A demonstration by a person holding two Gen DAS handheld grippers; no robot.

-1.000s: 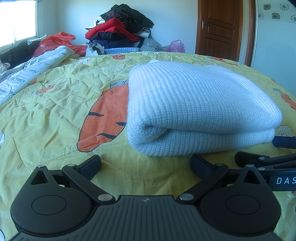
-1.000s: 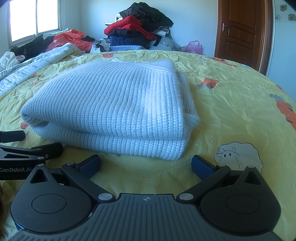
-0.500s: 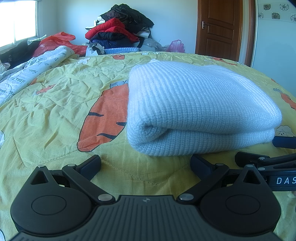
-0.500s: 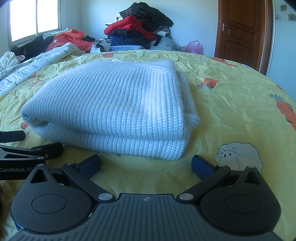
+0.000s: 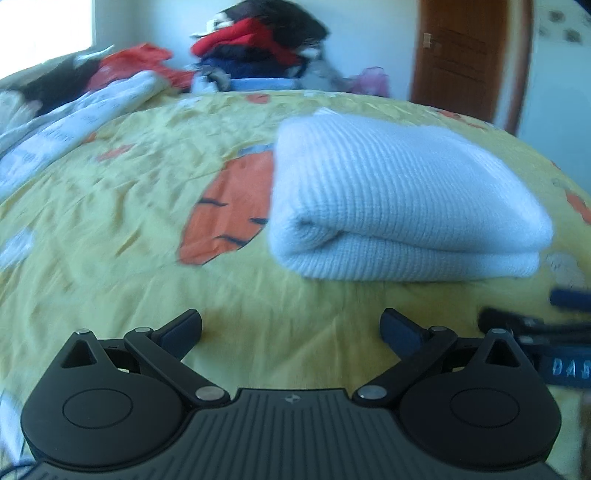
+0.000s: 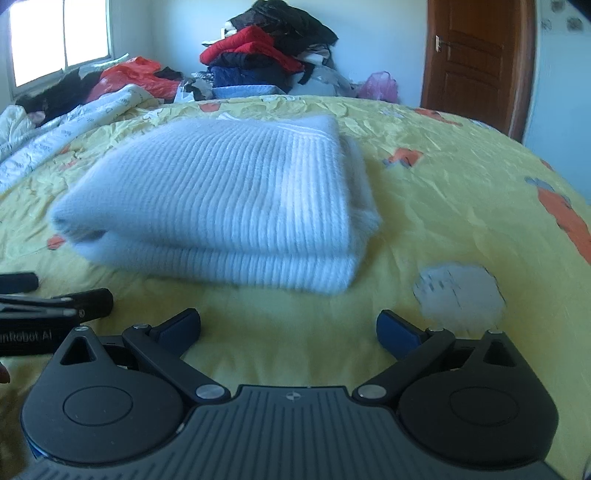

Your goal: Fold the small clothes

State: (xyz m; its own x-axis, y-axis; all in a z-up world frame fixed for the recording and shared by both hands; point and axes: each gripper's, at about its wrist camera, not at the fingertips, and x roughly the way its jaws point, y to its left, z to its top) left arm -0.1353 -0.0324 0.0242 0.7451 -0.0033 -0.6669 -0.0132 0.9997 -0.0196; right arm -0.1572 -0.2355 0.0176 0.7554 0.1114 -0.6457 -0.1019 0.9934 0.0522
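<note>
Fingers spread wide and empty: that is how the left hand-held gripper (image 5: 291,325) sits, low over a yellow bedspread (image 5: 110,229) printed with orange carrots. Ahead of it and slightly to its right lies a folded pale blue knit sweater (image 5: 399,206), resting flat on the bed, its rounded fold facing the fingertips without touching them. At its far right, just beside it, the tips of the right hand-held gripper (image 5: 532,314) poke into view.

From its own camera, the right hand-held gripper (image 6: 288,326) is likewise spread apart with nothing between its fingers. The sweater (image 6: 229,199) lies ahead and slightly to its left, near but not touching. A white cartoon patch (image 6: 458,295) on the bedspread (image 6: 461,177) shows just beyond its right finger. The left hand-held gripper (image 6: 55,295) appears at its left edge.

Farther off, beyond the bed, a pile of red, black and dark blue clothes (image 6: 269,55) is heaped against the wall, a brown wooden door (image 6: 476,59) stands to the right, and a bright window (image 6: 55,33) to the left. Both views are somewhat blurred.
</note>
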